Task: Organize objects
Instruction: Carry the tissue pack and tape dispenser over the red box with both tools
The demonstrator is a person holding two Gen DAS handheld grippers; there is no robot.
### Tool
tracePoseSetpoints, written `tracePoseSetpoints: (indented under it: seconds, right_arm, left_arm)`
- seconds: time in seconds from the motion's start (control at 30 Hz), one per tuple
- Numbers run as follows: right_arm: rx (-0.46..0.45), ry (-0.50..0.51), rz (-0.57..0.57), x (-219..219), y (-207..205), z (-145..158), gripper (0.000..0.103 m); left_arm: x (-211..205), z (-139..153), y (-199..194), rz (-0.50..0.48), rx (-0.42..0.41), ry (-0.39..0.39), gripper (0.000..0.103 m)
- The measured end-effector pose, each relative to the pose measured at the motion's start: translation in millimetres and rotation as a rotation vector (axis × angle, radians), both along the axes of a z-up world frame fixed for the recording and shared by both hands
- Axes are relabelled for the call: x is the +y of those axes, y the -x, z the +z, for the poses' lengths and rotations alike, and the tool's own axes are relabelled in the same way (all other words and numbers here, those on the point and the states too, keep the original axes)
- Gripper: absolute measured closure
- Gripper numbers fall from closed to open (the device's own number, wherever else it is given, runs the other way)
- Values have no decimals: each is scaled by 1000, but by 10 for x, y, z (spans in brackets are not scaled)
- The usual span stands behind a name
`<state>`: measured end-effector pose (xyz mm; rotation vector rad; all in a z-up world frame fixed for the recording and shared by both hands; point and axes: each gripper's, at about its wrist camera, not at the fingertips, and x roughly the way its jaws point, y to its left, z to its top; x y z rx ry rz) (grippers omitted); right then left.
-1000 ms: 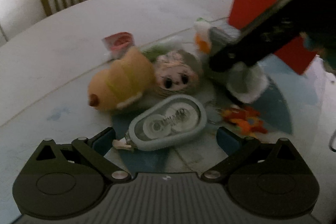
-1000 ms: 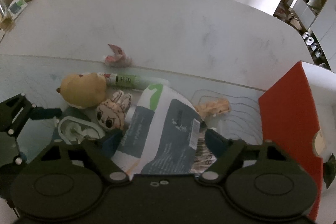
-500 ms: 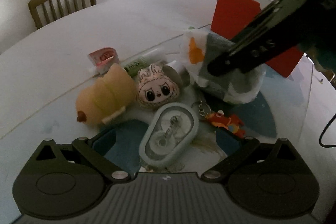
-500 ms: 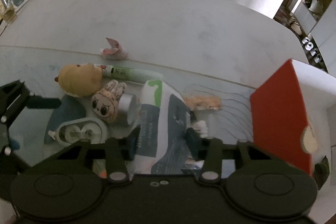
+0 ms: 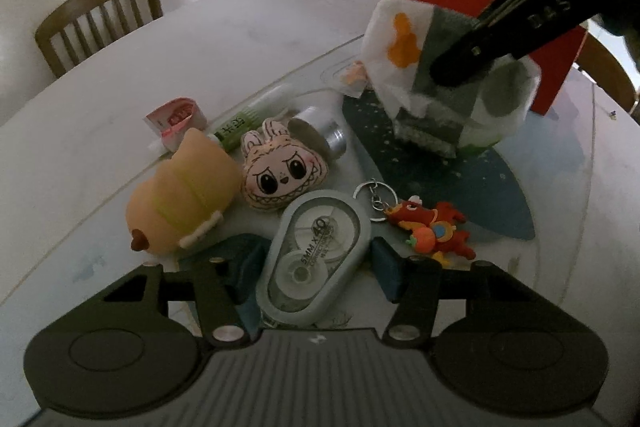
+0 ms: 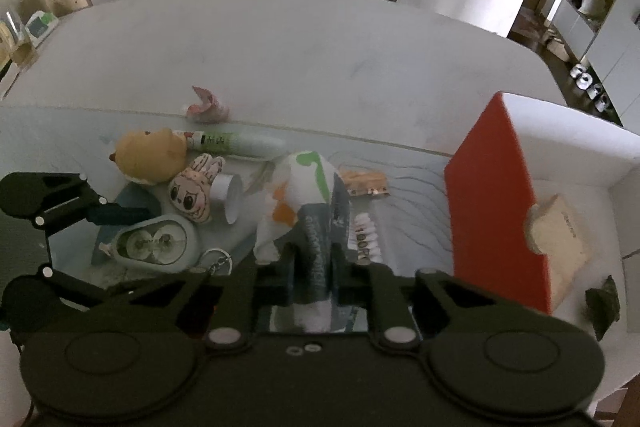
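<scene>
Now two pick-ups are under way at once on the white table [image 6: 320,59]. From the right wrist view, the right gripper [image 6: 314,267] has its jaws pinched tight on a soft printed pouch [image 6: 308,195], white and grey with orange and green patches, which bunches up between the pads; it seems to be a wet-wipe or tissue pack, though the print is too dim to read. From the left wrist view, the left gripper [image 5: 316,263] is closing around a correction tape dispenser [image 5: 316,251] that lies lengthwise between its blue pads [image 5: 386,275], and I cannot tell whether the pads press on it yet. Around the dispenser, seen from the left wrist, a yellow plush toy [image 5: 184,195] sits at about ten o'clock, a pink bunny-eared plush face [image 5: 282,169] at twelve with a small silver cylinder [image 5: 320,133] just beyond it, and a red dragon keychain [image 5: 432,227] at three. A green-labelled tube [image 5: 248,115] and a crumpled pink wrapper [image 5: 176,115] lie farther off toward eleven. The red and white box [image 6: 496,211] stands at two o'clock from the pouch in the right wrist view, open at the top, and is likely the place for these things. Next the pouch needs lifting clear of the pile and carrying over the box's red wall, while the left jaws must seat squarely on the dispenser's flat sides before any lift.
</scene>
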<state>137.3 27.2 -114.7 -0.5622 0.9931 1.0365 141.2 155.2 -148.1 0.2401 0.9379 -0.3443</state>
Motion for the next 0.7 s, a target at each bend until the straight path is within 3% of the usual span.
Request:
tracePoseSetpoints:
  seconds: [0.13,0.57,0.7]
  right_arm:
    - [-4,-8,-39,-128,-34,59,89]
    - [49,-107,-109,-741,-90,310,92]
    - [72,-133,-123,-933,-106,396,92]
  left_arm:
    - [18,16,34,55,8,6,47]
    - [121,193,376,264,36,136,47]
    - [54,315,478,285,26,160,47]
